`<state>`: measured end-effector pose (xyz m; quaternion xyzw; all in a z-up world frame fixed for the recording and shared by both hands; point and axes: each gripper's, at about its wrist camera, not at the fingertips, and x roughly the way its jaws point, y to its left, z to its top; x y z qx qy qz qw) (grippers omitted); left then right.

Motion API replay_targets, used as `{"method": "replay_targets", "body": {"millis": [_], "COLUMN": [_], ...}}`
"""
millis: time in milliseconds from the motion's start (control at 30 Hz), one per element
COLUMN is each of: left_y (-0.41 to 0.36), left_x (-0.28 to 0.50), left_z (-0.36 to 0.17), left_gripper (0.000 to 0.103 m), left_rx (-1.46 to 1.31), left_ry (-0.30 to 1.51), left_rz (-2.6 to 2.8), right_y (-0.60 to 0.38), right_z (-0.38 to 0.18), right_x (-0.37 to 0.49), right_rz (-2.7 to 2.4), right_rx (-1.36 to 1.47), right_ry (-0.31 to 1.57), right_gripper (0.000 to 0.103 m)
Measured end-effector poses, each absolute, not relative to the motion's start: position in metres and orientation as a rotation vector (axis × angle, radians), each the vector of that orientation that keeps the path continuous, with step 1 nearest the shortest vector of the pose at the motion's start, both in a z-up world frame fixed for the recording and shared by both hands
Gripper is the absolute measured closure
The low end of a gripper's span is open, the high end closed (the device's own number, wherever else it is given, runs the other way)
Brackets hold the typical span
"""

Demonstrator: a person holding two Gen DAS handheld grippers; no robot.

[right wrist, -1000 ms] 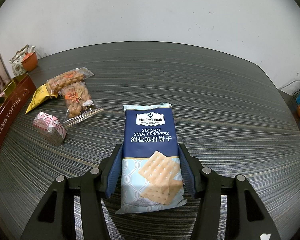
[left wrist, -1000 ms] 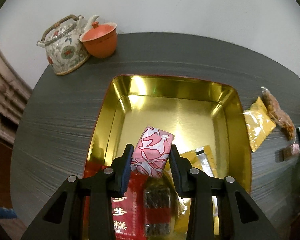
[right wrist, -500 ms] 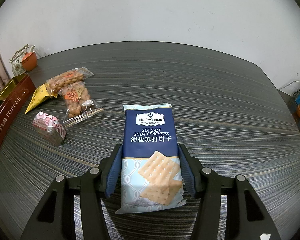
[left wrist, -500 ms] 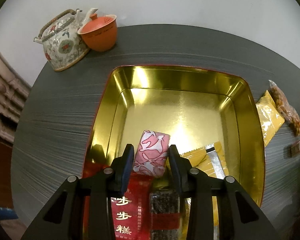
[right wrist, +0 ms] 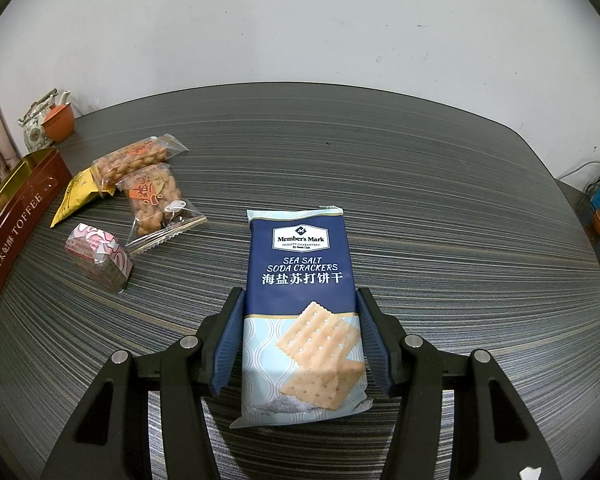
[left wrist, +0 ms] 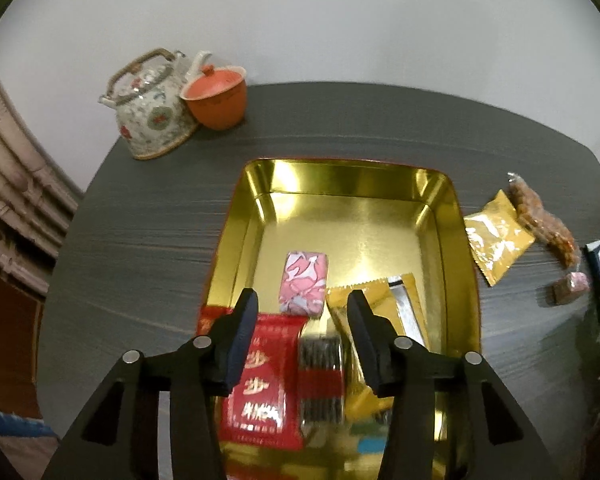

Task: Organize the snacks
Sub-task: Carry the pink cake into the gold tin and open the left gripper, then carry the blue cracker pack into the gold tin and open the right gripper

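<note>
My left gripper (left wrist: 302,308) is open above the near part of the gold tin (left wrist: 236,240). A pink wrapped snack (left wrist: 304,288) lies on the tin floor just ahead of the fingertips, beside a red packet (left wrist: 260,380), a dark bar (left wrist: 321,376) and a gold sachet (left wrist: 376,300). My right gripper (right wrist: 300,308) is shut on a blue soda cracker pack (right wrist: 302,292) that rests on the grey table (right wrist: 420,208).
A gold sachet (right wrist: 76,196), two peanut snack bags (right wrist: 152,196) and a pink wrapped cake (right wrist: 98,256) lie on the table left of the crackers, near the tin's red side (right wrist: 16,232). A teapot (left wrist: 152,108) and orange cup (left wrist: 216,96) stand at the far left corner.
My left gripper opened and let go of the pink wrapped snack, which now lies in the tin, and the gripper drew back and up. The right gripper has not moved.
</note>
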<state>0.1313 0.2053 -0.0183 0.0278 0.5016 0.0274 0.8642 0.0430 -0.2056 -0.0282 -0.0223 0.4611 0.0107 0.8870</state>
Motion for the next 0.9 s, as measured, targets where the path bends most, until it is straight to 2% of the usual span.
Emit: {"method": "replay_targets", "body": {"millis": [300,433,900], "left_y": [0.228,0.240,0.249], "left_x": [0.085,0.070,0.055], "left_z": [-0.007,-0.013,-0.011], "left_gripper": [0.046,0.044,0.035], "left_rx": [0.027,0.005,-0.010], "left_ry": [0.999,1.000,0.940], "left_rz": [0.130,0.161,0.177], "right_y": [-0.207,-0.206,-0.198], "right_z": [-0.029,-0.029,-0.012], "right_x": [0.044,0.047,0.045], "right_rz": [0.019,0.014,-0.086], "right_rx": [-0.046,-0.047,-0.053], "right_ry": [0.959,0.972,0.965], "right_gripper": [0.051,0.056,0.057]}}
